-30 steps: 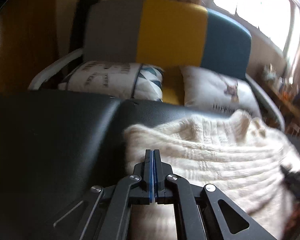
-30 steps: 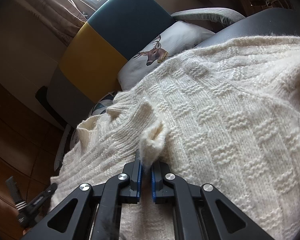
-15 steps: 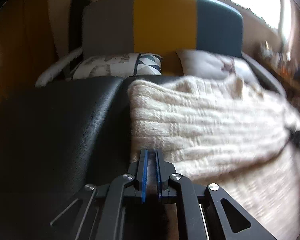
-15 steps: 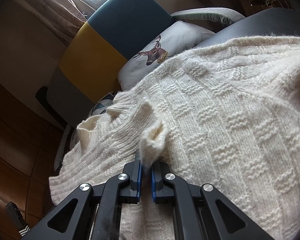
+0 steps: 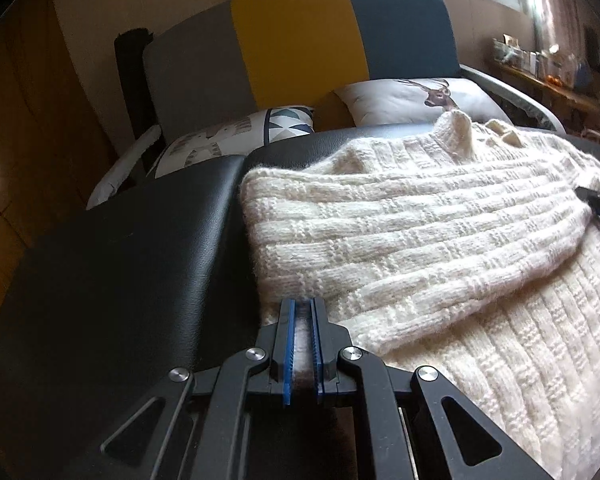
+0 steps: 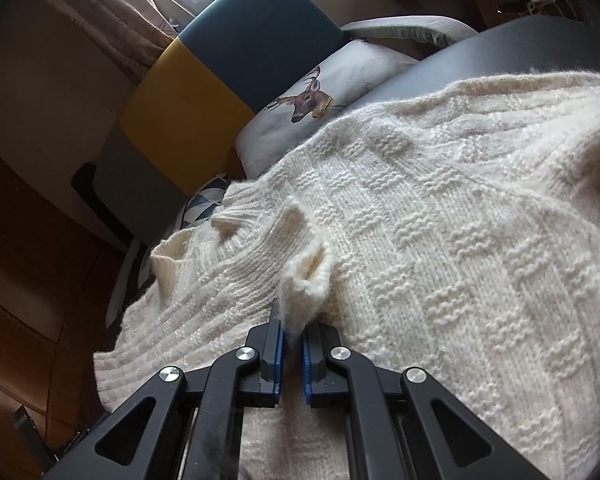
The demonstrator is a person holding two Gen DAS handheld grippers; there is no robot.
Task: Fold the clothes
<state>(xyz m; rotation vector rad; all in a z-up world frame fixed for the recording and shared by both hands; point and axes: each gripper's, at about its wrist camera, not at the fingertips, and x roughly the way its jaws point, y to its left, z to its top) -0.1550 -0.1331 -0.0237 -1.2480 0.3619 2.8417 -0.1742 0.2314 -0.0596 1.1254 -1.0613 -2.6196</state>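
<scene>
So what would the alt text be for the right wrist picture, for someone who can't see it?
A black two-finger gripper pinches a raised tuft of a cream knitted sweater spread over a dark padded surface. Behind it stand a deer-print cushion and a sofa back in yellow and teal.

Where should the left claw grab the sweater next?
On the folded edge of the sweater nearest the left claw, coming in low from the bare black table side. That doubled edge is thick and raised off the table, so the fingers can straddle both layers.
</scene>
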